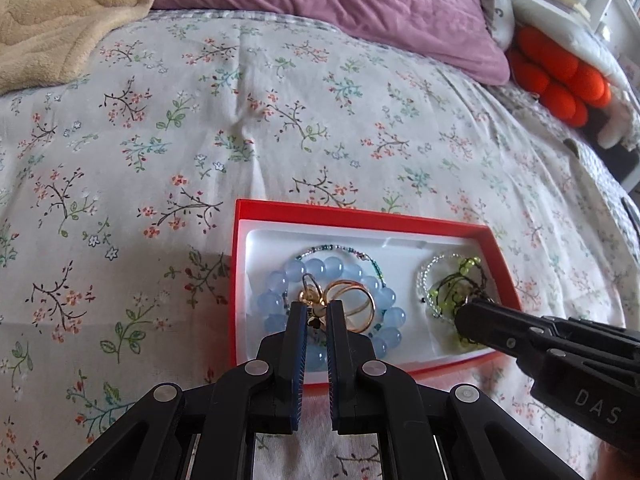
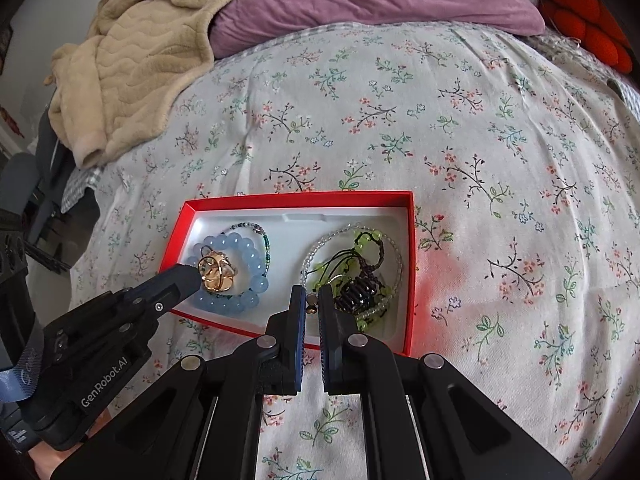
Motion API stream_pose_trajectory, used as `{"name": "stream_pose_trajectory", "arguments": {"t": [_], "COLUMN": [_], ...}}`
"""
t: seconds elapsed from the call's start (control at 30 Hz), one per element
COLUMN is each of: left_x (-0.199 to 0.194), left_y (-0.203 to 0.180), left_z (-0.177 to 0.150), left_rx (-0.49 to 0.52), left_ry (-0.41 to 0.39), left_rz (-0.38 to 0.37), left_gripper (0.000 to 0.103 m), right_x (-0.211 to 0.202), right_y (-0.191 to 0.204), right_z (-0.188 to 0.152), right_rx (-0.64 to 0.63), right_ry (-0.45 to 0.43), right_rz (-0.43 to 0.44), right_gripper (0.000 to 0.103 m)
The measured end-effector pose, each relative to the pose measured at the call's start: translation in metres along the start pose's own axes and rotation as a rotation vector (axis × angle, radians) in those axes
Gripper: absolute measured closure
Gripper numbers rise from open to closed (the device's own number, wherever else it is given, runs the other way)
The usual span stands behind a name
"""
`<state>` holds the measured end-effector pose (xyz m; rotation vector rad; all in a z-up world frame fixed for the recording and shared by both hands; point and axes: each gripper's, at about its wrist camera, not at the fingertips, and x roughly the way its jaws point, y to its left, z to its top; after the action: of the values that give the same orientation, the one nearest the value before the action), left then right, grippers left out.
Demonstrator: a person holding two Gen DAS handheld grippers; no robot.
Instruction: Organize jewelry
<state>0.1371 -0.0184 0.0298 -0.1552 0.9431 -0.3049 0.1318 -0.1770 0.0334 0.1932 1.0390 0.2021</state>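
A red box [image 1: 496,252] with a white inner tray lies on the floral bedspread; it also shows in the right wrist view [image 2: 412,240]. Its left half holds a blue bead bracelet [image 1: 336,270] with gold earrings [image 1: 352,296] on top. Its right half holds a clear bead strand and a green-and-black cord bracelet [image 2: 360,276]. My left gripper [image 1: 317,308] hovers over the gold earrings, jaws narrowly apart with a small dark-tipped piece between them. My right gripper [image 2: 312,296] is at the right half, jaws narrowly apart around a small metal bead [image 2: 311,300].
A beige blanket [image 2: 132,72] is bunched at the far left of the bed. A purple pillow [image 1: 340,8] lies at the head. An orange knotted cushion [image 1: 560,80] sits at the far right. The bedspread [image 2: 500,160] extends right of the box.
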Motion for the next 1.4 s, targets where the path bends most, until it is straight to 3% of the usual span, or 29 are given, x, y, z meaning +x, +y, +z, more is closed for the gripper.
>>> {"name": "stream_pose_trajectory", "arguments": {"t": [0.07,0.27,0.4,0.63,0.73,0.9,1.07,1.17,1.23,1.27,1.4], "left_x": [0.001,-0.003,-0.010,-0.024,-0.032,-0.044,-0.056,-0.064,-0.066,-0.068,-0.070], "left_y": [0.001,0.001,0.000,-0.002,-0.006,0.000,0.002,0.003,0.005,0.005,0.002], "left_z": [0.001,0.002,0.001,-0.011,-0.020,-0.036,-0.054,-0.067,-0.074,-0.078,-0.086], "left_rx": [-0.005,-0.007,0.003,0.023,0.046,0.033,0.030,0.037,0.022,0.007,-0.014], "left_ry": [0.004,-0.001,-0.004,0.010,0.017,0.045,0.070,0.087,0.108,0.120,0.125], "left_rz": [0.004,0.006,0.014,0.034,0.098,0.168,0.244,0.288,0.295,0.291,0.293], "left_gripper": [0.097,0.076,0.071,0.056,0.039,0.017,0.004,0.001,0.001,0.001,0.001], "right_x": [0.001,0.000,-0.007,-0.032,-0.042,-0.054,-0.059,-0.063,-0.067,-0.067,-0.068], "right_y": [-0.001,-0.004,-0.004,-0.010,-0.015,-0.018,-0.015,-0.011,-0.009,-0.008,-0.004], "right_z": [0.001,0.004,0.003,-0.005,-0.012,-0.029,-0.051,-0.066,-0.075,-0.079,-0.090], "right_rx": [0.000,0.013,0.006,0.007,0.012,-0.007,-0.043,-0.065,-0.076,-0.083,-0.094], "right_ry": [0.002,0.000,-0.008,-0.033,-0.035,-0.029,0.011,0.034,0.029,0.035,0.046], "right_rz": [0.007,0.051,0.045,0.034,0.010,-0.045,-0.122,-0.171,-0.206,-0.224,-0.249], "right_gripper": [0.096,0.093,0.076,0.064,0.052,0.043,0.035,0.024,0.008,0.005,0.003]}}
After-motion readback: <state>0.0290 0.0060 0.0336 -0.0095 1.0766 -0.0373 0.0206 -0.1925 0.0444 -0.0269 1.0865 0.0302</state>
